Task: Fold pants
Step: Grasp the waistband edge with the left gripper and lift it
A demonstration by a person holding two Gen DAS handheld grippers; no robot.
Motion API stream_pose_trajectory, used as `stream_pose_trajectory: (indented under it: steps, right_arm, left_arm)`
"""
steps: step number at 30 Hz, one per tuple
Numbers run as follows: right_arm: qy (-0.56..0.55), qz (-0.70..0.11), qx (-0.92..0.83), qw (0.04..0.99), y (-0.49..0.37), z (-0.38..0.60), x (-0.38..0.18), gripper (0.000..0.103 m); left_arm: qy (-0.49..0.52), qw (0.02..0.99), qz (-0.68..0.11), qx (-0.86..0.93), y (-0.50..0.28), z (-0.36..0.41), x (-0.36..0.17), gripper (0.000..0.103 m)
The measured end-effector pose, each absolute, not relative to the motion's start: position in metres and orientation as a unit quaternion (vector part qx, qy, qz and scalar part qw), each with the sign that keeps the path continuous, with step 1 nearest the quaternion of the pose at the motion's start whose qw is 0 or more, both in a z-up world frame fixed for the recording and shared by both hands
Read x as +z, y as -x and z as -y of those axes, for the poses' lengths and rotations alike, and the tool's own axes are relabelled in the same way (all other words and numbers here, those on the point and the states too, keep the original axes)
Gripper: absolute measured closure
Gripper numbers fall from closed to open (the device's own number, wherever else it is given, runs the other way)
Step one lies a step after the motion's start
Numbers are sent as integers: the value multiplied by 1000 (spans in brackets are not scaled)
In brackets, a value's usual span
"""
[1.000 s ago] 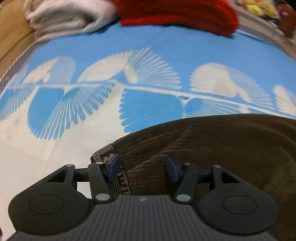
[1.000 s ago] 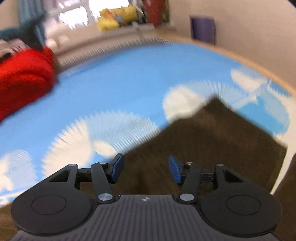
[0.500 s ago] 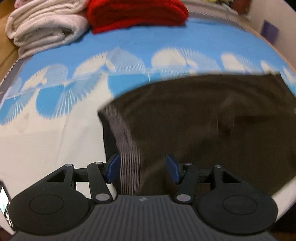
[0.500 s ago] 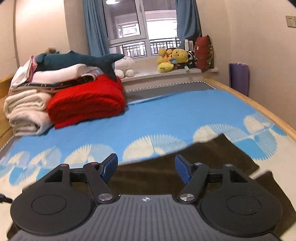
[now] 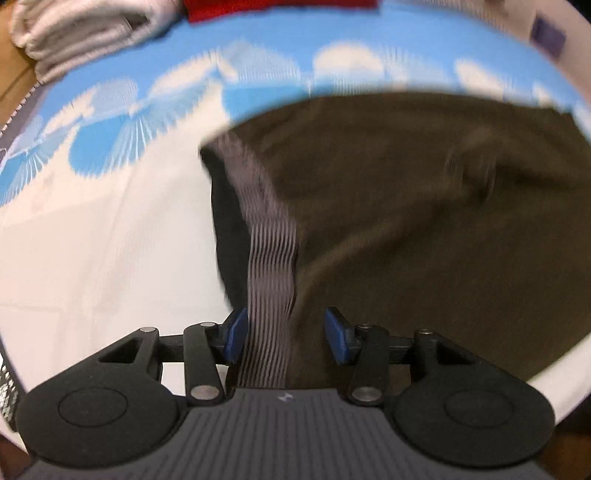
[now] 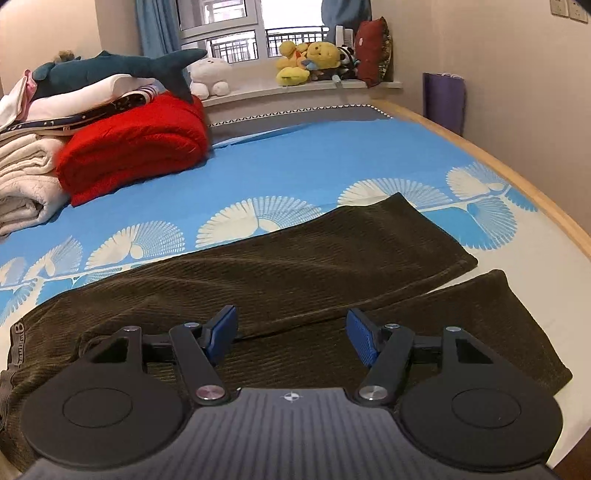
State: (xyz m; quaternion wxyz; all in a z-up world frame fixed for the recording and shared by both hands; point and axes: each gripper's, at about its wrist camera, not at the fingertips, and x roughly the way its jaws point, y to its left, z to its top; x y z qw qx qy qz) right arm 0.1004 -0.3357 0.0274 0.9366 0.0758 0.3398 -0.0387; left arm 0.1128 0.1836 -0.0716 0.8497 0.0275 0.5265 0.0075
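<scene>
Claws (image 5: 282, 334) (image 6: 291, 334) wide apart above pants (image 6: 295, 273).

Left gripper (image 5: 282, 334), jaws apart around the grey ribbed waistband (image 5: 271, 258) of brown pants (image 5: 424, 206) spread rightward on a blue-and-white bedsheet (image 5: 92, 229); folded white blanket (image 5: 74, 33) far left.

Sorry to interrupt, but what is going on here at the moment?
A person is folding brown pants on a bed with two handheld grippers. The pants lie spread out, legs side by side. The left gripper is open around the waistband; the right gripper hovers open over the legs.
</scene>
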Motion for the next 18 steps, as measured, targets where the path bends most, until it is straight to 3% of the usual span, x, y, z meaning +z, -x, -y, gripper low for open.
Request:
stream_pose_trajectory:
  steps: [3,5,6,8,9,11,13,14,15,18]
  right_arm:
    - [-73,-334,-39,939,-102,336,27,36]
    - [-70,-332,-39,940,-104,335,27,36]
    - [-68,-331,-40,940,-105,335,27,36]
    - [-63,-329,-39,941,-109,335,26,36]
    - [-60,-328,-38,942,-110,335,25,36]
    - [-52,-325,-39,943,-114,335,25,39]
    - [-50,-319,-40,946,-117,336,25,58]
    - [-51,-316,-39,946,-117,336,25,76]
    - [-53,-314,-38,947,-118,337,25,86]
    - [-62,-309,-35,948,-120,339,26,86]
  left_arm:
    - [-19,867,-498,14,-123,-179,-62,52]
    - [-18,878,-479,14,-130,-174,-56,63]
    - [-16,882,-472,13,-136,-170,-54,74]
    - [-11,887,-460,14,-149,-167,-51,83]
    - [-8,891,-455,16,-153,-164,-49,94]
    - [5,895,-445,22,-166,-166,-45,97]
    - [56,895,-442,27,-180,-175,-41,97]
    - [75,894,-442,25,-189,-180,-39,97]
    - [80,894,-440,27,-200,-183,-39,97]
    - [48,898,-436,31,-236,-181,-47,96]
